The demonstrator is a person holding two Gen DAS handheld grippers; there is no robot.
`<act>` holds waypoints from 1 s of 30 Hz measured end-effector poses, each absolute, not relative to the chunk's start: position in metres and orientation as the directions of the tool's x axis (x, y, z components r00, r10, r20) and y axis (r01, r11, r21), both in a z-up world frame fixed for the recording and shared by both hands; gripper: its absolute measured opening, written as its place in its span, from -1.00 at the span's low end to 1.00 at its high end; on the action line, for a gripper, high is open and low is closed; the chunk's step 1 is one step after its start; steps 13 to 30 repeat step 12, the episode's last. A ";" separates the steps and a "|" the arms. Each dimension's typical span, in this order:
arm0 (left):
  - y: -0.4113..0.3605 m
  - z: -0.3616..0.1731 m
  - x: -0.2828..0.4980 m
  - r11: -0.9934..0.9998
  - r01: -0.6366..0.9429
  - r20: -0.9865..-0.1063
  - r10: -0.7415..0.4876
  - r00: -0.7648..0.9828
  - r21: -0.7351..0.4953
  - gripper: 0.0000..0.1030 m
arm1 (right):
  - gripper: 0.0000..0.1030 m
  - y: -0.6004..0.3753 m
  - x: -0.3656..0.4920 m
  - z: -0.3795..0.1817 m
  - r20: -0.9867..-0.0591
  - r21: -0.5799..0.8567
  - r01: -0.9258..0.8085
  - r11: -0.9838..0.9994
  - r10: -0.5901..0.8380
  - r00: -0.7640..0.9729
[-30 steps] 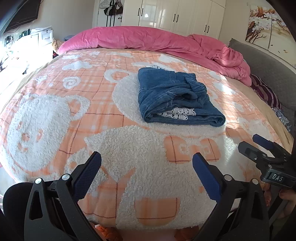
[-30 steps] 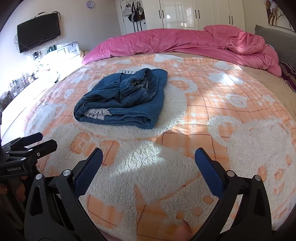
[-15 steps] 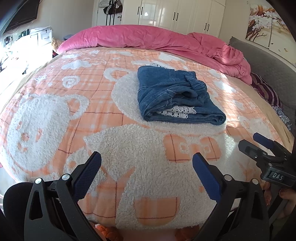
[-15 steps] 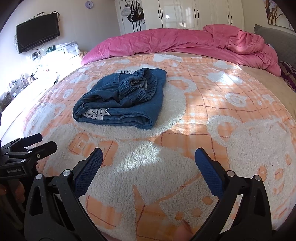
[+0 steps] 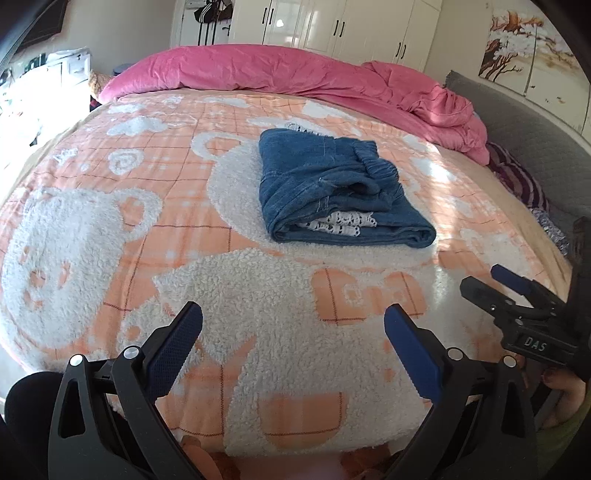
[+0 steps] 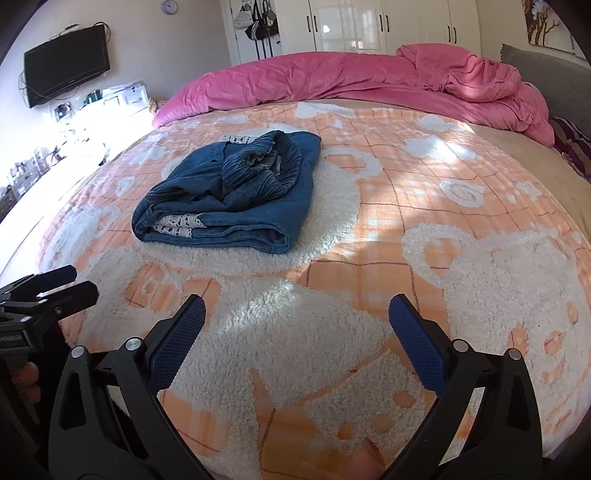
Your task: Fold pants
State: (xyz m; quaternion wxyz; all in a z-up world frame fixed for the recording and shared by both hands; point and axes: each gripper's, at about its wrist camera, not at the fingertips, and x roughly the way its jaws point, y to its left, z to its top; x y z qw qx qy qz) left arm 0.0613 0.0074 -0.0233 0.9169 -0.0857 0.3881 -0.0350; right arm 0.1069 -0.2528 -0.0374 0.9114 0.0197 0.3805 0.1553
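Pants (image 5: 332, 192) lie folded into a compact blue denim bundle on the bed, toward its middle, well apart from both grippers. The waistband sits bunched on top and a strip of white patterned lining shows at the near edge, so the fold looks a little loose rather than crisp. By my reading the task is done or nearly so; at most a tidying press of the top layer is left.

The left gripper (image 5: 293, 325) hovers low over the near part of the bed with its jaws apart and nothing between them. The right gripper (image 6: 297, 317) does the same, jaws apart and empty.

An orange-and-white fleece blanket (image 5: 110, 221) with bear shapes covers the bed, sunlit in patches. A pink duvet (image 5: 295, 77) is heaped along the far side. Behind it stand white wardrobes (image 6: 369, 26); a TV (image 6: 66, 74) hangs on the wall in the right view, and a grey headboard (image 5: 517, 110) flanks the bed.
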 end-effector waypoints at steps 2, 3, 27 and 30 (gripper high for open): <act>0.019 -0.012 0.065 0.987 -0.026 -0.684 -0.090 0.724 -0.157 0.91 | 0.82 -0.268 0.115 -0.034 -0.690 0.188 -0.238 0.953 0.300 0.659; 0.030 -0.006 0.073 0.989 -0.053 -0.690 -0.058 0.721 -0.139 0.91 | 0.82 -0.279 0.120 -0.030 -0.689 0.190 -0.210 0.959 0.283 0.667; 0.192 -0.006 0.191 0.933 -0.346 -0.771 0.293 0.565 0.101 0.91 | 0.83 -0.460 0.221 -0.025 -0.763 -0.016 0.210 0.978 -0.147 0.630; 0.192 -0.006 0.191 0.933 -0.346 -0.771 0.293 0.565 0.101 0.91 | 0.83 -0.460 0.221 -0.025 -0.763 -0.016 0.210 0.978 -0.147 0.630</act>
